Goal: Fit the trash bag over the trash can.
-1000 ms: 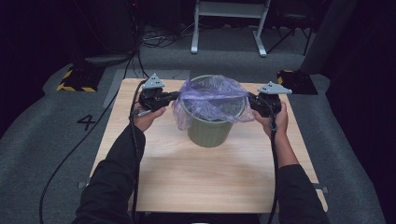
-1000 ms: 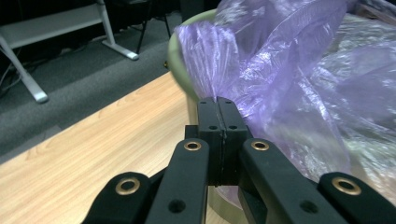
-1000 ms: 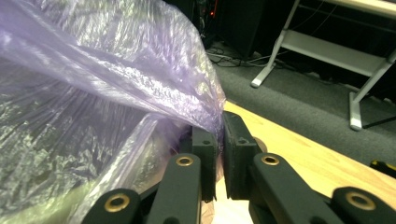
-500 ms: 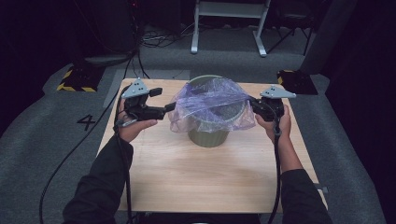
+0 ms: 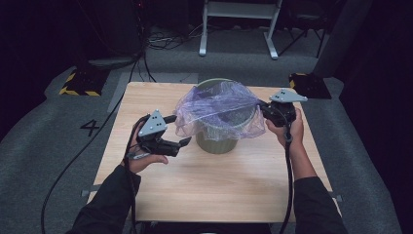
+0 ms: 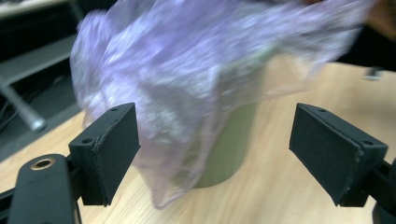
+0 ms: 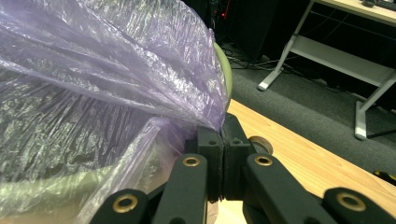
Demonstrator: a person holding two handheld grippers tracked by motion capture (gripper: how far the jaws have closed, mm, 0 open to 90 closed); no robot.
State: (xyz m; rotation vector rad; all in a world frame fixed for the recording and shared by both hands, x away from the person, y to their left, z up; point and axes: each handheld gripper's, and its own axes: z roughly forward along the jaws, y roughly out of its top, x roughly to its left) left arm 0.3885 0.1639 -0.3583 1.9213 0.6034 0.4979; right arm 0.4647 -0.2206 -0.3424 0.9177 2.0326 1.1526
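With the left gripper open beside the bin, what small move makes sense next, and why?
Probably bring the left gripper back to the loose near-left edge of the purple bag and close on it. Its jaws have just been opening and stand wide with nothing between them, while the bag hangs slack over that side of the green bin. The right gripper is shut on the bag's opposite edge.

The purple bag (image 6: 196, 93) is smeared with motion blur in the left gripper view — its top cut off by the frame. It drapes over the green bin (image 5: 219, 139), hiding the rim's near side and the inside.
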